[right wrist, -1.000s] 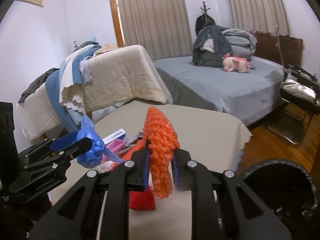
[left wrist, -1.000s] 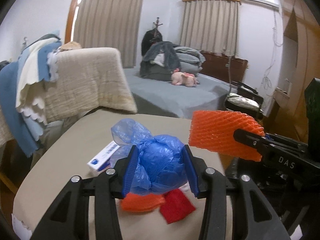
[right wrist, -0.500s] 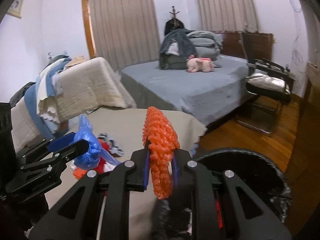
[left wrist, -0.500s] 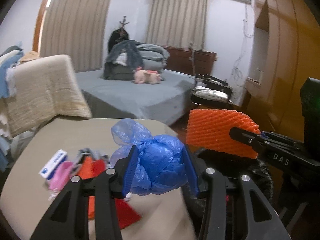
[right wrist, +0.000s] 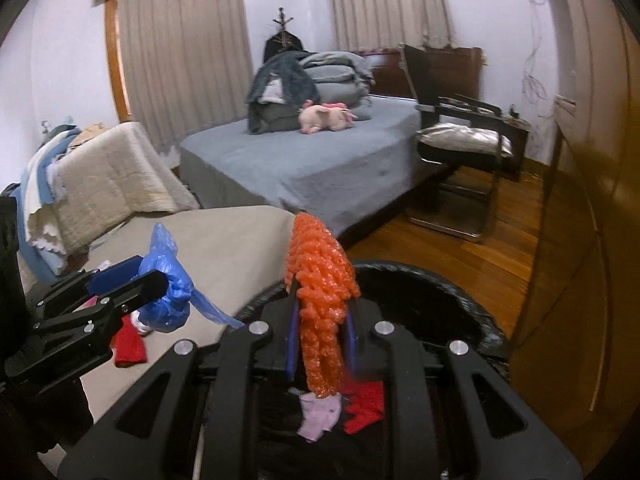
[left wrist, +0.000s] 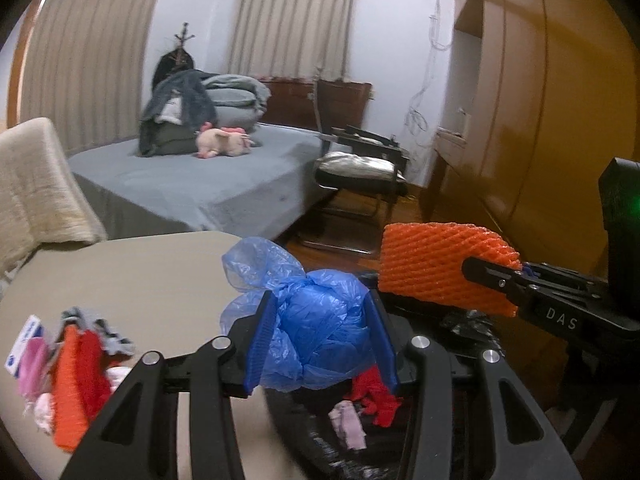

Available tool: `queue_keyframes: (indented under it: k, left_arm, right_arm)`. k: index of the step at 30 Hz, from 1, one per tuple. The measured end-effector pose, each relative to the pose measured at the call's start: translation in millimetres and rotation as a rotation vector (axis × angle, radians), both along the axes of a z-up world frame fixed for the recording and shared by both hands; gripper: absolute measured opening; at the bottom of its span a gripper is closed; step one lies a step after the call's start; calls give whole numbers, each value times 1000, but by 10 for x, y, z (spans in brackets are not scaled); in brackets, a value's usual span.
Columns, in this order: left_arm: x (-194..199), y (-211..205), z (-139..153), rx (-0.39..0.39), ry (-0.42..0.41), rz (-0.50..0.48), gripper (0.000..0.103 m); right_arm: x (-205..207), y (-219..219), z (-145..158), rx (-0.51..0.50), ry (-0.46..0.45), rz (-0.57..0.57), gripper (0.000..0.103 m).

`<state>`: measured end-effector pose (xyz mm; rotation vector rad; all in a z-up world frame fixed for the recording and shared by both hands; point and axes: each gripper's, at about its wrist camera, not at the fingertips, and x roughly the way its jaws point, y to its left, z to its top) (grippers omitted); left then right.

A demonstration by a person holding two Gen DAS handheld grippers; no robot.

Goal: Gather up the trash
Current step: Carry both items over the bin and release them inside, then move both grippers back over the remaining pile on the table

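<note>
My left gripper [left wrist: 320, 340] is shut on a crumpled blue plastic bag [left wrist: 316, 332] and holds it at the table's right edge, over the rim of a black-lined trash bin [right wrist: 440, 304]. It shows from the side in the right wrist view [right wrist: 132, 280]. My right gripper [right wrist: 320, 340] is shut on an orange foam net [right wrist: 320, 300] and holds it above the bin's opening. The net also shows in the left wrist view [left wrist: 436, 268]. Red and pink scraps [right wrist: 352, 404] lie inside the bin.
More trash lies on the beige table [left wrist: 132, 272]: an orange net [left wrist: 68, 400], red and pink pieces and a small white-blue box [left wrist: 24, 340]. A bed [right wrist: 320, 160], a chair [right wrist: 460, 148] and a wooden wardrobe [right wrist: 592, 200] stand beyond.
Both grippers have swung right from over the table toward the bin, each still holding its item. The bin's inside is now in view beneath them.
</note>
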<state>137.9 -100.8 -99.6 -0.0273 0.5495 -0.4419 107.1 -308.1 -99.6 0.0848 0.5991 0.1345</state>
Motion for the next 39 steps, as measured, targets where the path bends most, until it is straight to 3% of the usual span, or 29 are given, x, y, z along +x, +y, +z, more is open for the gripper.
queue_keyframes:
  k: [13, 16, 18, 27, 32, 39]
  left_arm:
    - [206, -622, -282, 6, 58, -145, 48]
    - [221, -658, -345, 0, 87, -167, 62]
    - [231, -658, -387, 0, 106, -173, 73]
    - [161, -459, -515, 14, 171, -142, 81]
    - [56, -252, -463, -2, 167, -107, 83]
    - [-164, 150, -278, 35, 86, -36, 85]
  right_arm:
    - [-39, -499, -316, -19, 67, -117, 21]
    - [-51, -548, -386, -30, 87, -136, 32]
    - [-52, -578, -429, -38, 97, -148, 45]
    - [-93, -567, -406, -50, 69, -169, 90]
    - [-75, -501, -332, -32, 56, -155, 94]
    - [-57, -293, -203, -7, 26, -110, 95]
